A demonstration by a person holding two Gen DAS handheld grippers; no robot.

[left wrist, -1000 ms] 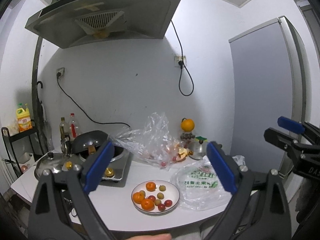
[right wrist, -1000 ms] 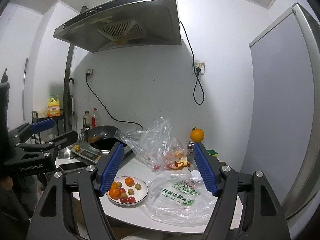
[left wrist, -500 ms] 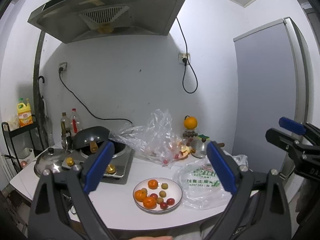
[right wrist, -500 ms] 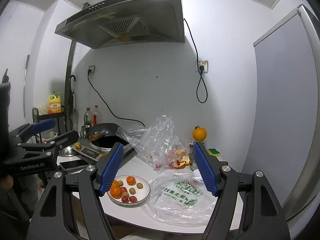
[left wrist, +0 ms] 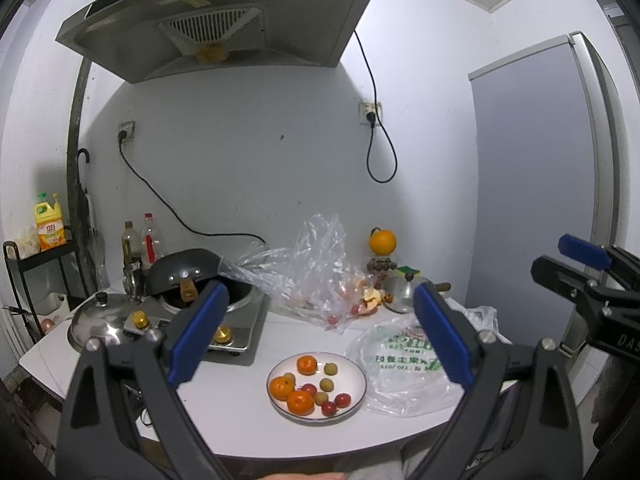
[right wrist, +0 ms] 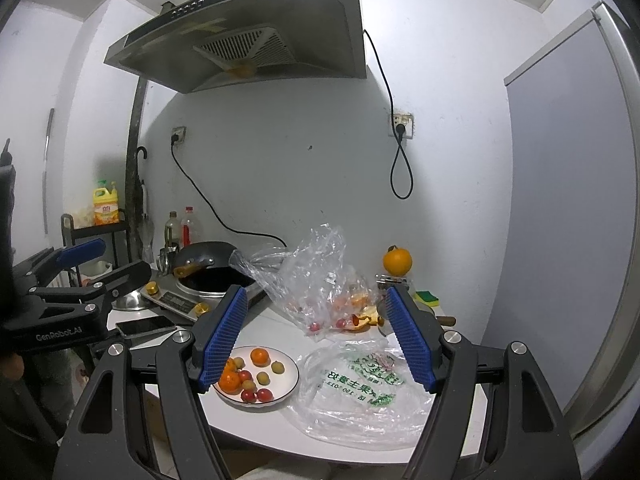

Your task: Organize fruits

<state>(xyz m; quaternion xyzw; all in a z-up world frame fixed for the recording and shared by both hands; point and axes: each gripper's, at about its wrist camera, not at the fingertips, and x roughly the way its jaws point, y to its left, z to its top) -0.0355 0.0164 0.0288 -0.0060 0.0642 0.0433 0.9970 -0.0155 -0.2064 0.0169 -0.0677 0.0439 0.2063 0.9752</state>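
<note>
A white plate (left wrist: 352, 364) (right wrist: 290, 364) near the table's front edge holds several small oranges, red cherry tomatoes and green fruits. A flat white plastic bag with green print (left wrist: 404, 364) (right wrist: 360, 384) lies to its right. A crumpled clear bag (left wrist: 316, 276) (right wrist: 308, 276) with fruit inside stands behind. A single orange (left wrist: 382, 241) (right wrist: 397, 261) sits on a stand at the back. My left gripper (left wrist: 320, 334) and right gripper (right wrist: 316, 338) are both open and empty, held back from the table, above its front edge.
A gas stove with a black wok (left wrist: 188, 276) stands at the left, with a metal lid (left wrist: 100, 320) and bottles (left wrist: 140, 240) beside it. A phone (right wrist: 146, 325) lies by the stove. A grey fridge (left wrist: 536, 184) stands at the right.
Both grippers have tilted or risen slightly, so the plate and bags sit a little lower and closer in both views. Nothing on the table has moved.
</note>
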